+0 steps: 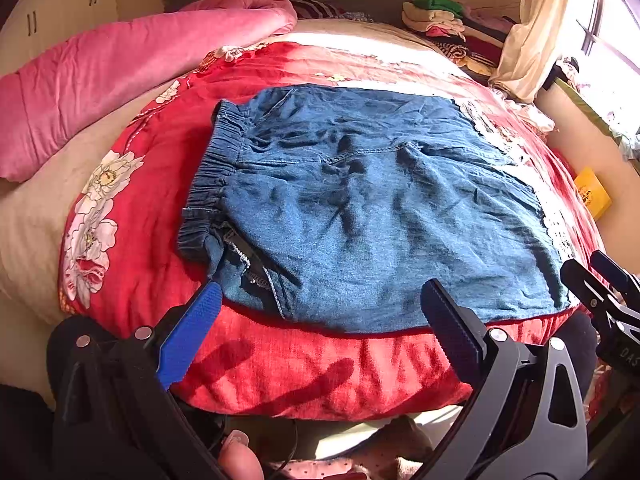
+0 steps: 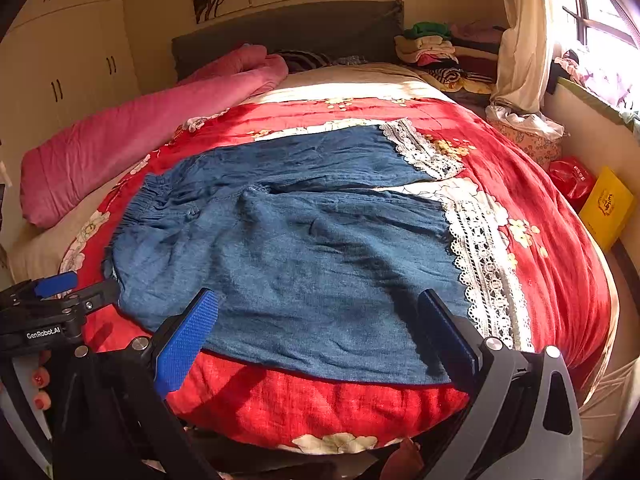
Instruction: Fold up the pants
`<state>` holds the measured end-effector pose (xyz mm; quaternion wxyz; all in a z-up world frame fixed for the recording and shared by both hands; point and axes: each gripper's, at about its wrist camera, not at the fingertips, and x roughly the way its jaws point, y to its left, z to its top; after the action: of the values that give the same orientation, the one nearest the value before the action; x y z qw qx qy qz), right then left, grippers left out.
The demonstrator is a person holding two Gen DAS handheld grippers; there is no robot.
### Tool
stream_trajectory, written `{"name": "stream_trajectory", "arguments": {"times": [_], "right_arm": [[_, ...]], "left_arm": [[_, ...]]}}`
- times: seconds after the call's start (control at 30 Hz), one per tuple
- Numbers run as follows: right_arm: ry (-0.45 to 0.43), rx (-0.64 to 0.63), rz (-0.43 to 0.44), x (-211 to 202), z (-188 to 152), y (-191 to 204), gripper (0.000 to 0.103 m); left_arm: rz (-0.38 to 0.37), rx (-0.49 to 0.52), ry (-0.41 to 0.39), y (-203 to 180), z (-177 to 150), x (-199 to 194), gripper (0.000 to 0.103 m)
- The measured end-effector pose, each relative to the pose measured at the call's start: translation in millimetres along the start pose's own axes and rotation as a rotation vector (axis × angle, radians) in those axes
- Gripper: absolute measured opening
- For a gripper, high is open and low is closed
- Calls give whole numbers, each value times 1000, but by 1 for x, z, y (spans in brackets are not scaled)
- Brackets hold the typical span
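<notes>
Both the left gripper and right gripper gaped wide, holding nothing, just short of the blue lace-hemmed denim pants; pinching there risked snagging the red floral quilt beneath.

The pants lie flat on the quilt, waistband to the left and lace cuffs to the right. Behind them a rolled blanket lies along the left side, and stacked clothes sit at the far right by the headboard.

Bed with beige sheet. Red floral quilt spread over near part. Blue pants flat on quilt, waistband left, lace cuffs right. Pink blanket rolled along left. Far right: folded clothes stack, possibly on bed.
</notes>
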<state>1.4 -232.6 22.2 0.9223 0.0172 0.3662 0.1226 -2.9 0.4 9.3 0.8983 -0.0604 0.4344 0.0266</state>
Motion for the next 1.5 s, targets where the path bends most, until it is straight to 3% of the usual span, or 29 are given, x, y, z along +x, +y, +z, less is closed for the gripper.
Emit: {"name": "stream_trajectory", "arguments": {"times": [1.5], "right_arm": [[9,-20,-2,3,1,6,99]], "left_arm": [[-10,-2,-7,1,2,-2,94]]}}
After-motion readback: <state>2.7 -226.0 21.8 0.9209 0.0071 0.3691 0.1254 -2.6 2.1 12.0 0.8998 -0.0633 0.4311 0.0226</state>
